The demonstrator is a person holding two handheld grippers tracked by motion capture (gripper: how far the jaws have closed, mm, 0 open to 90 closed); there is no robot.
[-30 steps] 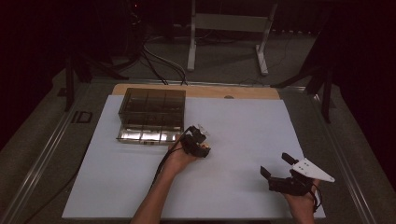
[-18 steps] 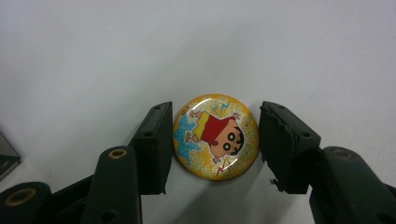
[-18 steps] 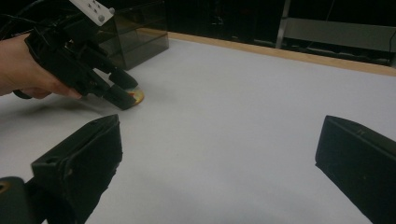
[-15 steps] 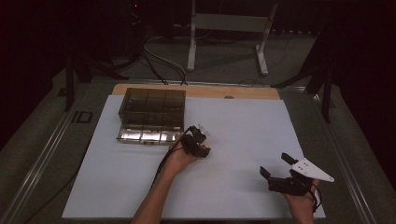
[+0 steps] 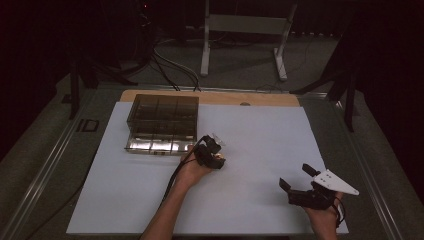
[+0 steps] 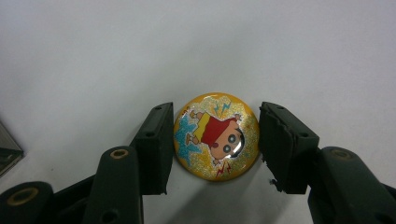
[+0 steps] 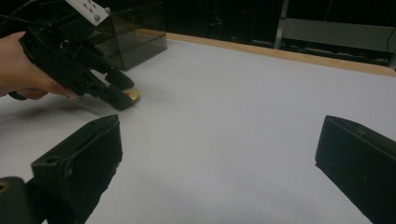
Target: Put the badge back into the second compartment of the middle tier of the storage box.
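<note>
The left gripper has its fingers spread on either side of a round cartoon badge that lies flat on the white counter, near its middle and just off the near right corner of the smoked plastic box. One finger looks to touch the badge's rim; a slim gap shows at the other, so I judge the grasp begun but not closed. Lifting it and, most likely, placing it in the box remain to be done.

The right gripper rests near the counter's near right corner, fingers wide apart and holding nothing.

The box's compartments are too dark to tell whether anything lies inside, and the room beyond the counter is in shadow.
</note>
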